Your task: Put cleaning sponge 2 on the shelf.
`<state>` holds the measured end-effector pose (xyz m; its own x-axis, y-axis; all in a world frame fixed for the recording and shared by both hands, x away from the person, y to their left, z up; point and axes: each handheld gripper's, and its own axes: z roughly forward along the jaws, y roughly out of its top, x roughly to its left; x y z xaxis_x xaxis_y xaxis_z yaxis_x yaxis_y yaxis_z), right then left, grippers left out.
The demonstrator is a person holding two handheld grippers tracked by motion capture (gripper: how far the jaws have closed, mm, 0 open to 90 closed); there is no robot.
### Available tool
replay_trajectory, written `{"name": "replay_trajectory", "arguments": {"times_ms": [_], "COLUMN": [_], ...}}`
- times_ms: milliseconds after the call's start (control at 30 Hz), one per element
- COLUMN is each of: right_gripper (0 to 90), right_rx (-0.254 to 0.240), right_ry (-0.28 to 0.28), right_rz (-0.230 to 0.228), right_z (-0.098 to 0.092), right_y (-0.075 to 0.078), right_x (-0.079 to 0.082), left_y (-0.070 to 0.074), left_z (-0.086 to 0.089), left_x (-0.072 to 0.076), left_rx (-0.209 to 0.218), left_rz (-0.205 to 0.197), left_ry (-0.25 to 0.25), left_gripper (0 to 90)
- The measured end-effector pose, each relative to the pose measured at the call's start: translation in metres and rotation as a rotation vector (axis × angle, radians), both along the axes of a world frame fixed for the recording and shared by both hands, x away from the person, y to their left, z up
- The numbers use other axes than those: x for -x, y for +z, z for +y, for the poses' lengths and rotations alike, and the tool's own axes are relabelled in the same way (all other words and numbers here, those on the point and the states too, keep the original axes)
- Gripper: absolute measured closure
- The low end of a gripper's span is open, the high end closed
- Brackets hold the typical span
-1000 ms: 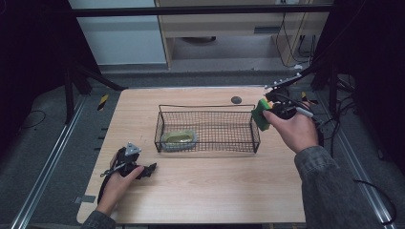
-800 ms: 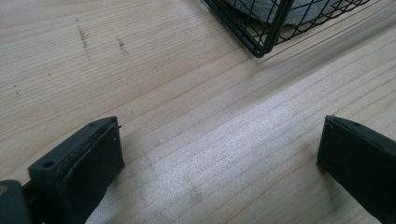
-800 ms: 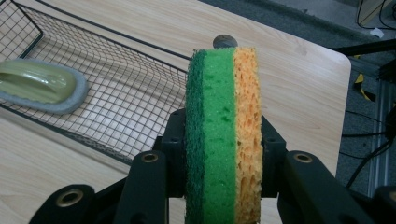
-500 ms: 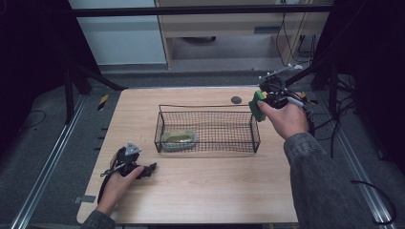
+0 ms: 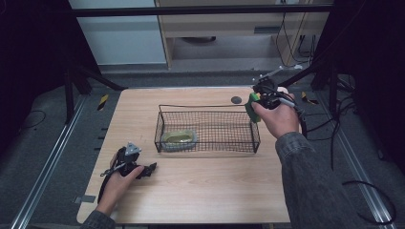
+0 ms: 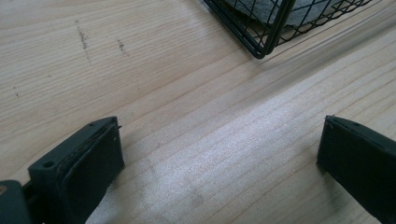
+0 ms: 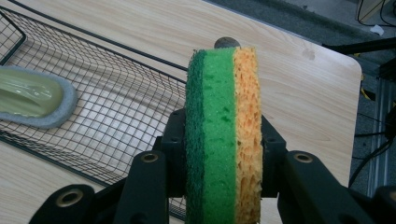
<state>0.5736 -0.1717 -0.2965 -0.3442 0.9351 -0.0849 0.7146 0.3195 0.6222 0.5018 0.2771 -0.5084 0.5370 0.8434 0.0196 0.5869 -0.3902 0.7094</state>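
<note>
Wooden table (image 5: 215, 186) bears wire basket (image 5: 208, 128) beside held sponge (image 7: 223, 135).

Right gripper (image 5: 255, 106) with sponge (image 5: 251, 107) nearer the basket (image 5: 208, 143) (slightly lower)

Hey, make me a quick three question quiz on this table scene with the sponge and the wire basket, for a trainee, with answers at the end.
1. True or false: the right gripper is shut on the sponge.
2. What already lies inside the wire basket?
A. a grey-edged scrub pad
B. a red cup
C. a spoon
3. How do the jaws of the left gripper stand, and what lies under them?

Key
1. True; its jaws clamp the green and yellow sponge from both sides.
2. A; the scrub pad lies at the basket's left end in the high view.
3. Wide apart with nothing between them, over bare wooden table.
</note>
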Motion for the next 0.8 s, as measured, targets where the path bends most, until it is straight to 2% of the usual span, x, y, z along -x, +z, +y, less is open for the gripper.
{"name": "replay_trajectory", "arguments": {"times_ms": [367,800], "right_gripper": [64.6,64.6], "right_rx": [0.001,0.001], "right_ry": [0.017,0.007], "right_rz": [0.021,0.042], "right_z": [0.013,0.014], "right_y": [-0.016,-0.031], "right_x": [-0.006,-0.010], "left_y": [0.000,0.000], "left_z": [0.000,0.000], "left_x": [0.000,-0.001], "left_rx": [0.002,0.002], "left_rz": [0.000,-0.001], "left_ry": [0.000,-0.001], "left_gripper": [0.0,0.0]}}
